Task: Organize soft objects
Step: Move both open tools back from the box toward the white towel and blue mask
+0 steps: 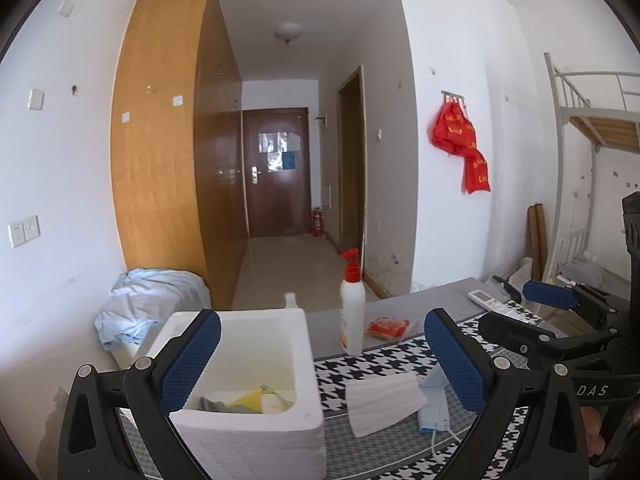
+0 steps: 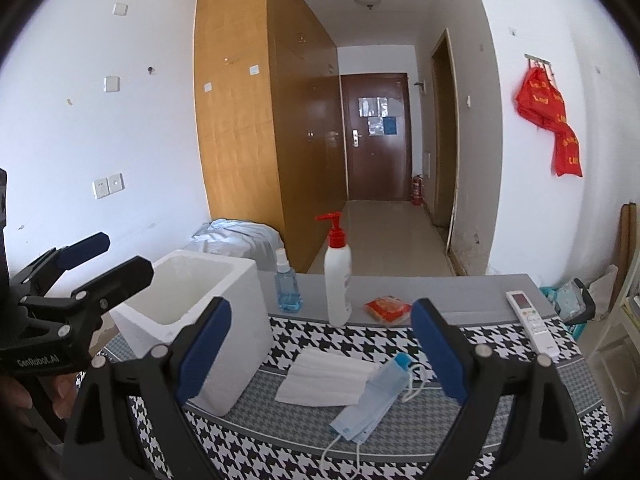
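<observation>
A white foam box (image 1: 256,400) (image 2: 192,312) stands on the houndstooth cloth at the left; soft yellow and grey items (image 1: 248,400) lie inside it. A folded white tissue (image 1: 384,404) (image 2: 324,376) lies on the cloth, with a blue face mask (image 1: 434,412) (image 2: 372,400) beside it on the right. My left gripper (image 1: 320,368) is open and empty, straddling the box's right side. My right gripper (image 2: 320,348) is open and empty, just above the tissue and mask. The right gripper also shows at the right of the left wrist view (image 1: 532,312).
A white pump bottle (image 2: 338,280) with a red top, a blue spray bottle (image 2: 287,288), a red packet (image 2: 388,308) and a white remote (image 2: 532,320) sit toward the table's far edge. Bundled light-blue bedding (image 1: 148,304) lies beyond the box. A wardrobe, hallway and bunk bed stand behind.
</observation>
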{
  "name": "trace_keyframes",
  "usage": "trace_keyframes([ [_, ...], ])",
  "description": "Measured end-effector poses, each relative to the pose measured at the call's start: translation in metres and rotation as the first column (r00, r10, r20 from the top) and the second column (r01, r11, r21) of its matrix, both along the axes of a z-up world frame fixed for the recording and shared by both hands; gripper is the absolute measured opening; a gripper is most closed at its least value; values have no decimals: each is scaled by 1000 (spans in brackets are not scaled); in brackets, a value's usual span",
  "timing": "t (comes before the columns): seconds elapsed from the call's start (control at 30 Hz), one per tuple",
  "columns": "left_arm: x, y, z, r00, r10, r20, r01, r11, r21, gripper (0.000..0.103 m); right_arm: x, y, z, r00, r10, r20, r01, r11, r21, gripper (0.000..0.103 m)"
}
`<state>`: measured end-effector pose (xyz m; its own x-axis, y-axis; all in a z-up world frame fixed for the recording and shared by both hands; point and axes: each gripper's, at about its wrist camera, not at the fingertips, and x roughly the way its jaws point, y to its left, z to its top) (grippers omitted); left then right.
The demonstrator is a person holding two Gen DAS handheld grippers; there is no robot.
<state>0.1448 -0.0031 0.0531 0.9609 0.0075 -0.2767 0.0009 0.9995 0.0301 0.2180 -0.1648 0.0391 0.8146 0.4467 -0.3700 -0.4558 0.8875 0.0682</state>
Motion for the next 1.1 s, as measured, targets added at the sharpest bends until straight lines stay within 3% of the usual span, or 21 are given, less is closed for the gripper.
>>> trace_keyframes([
  [1.1, 12, -29, -20, 993, -109, -38, 108, 994, -22, 102, -3, -30, -14, 995, -99, -25, 99, 995, 2, 94],
])
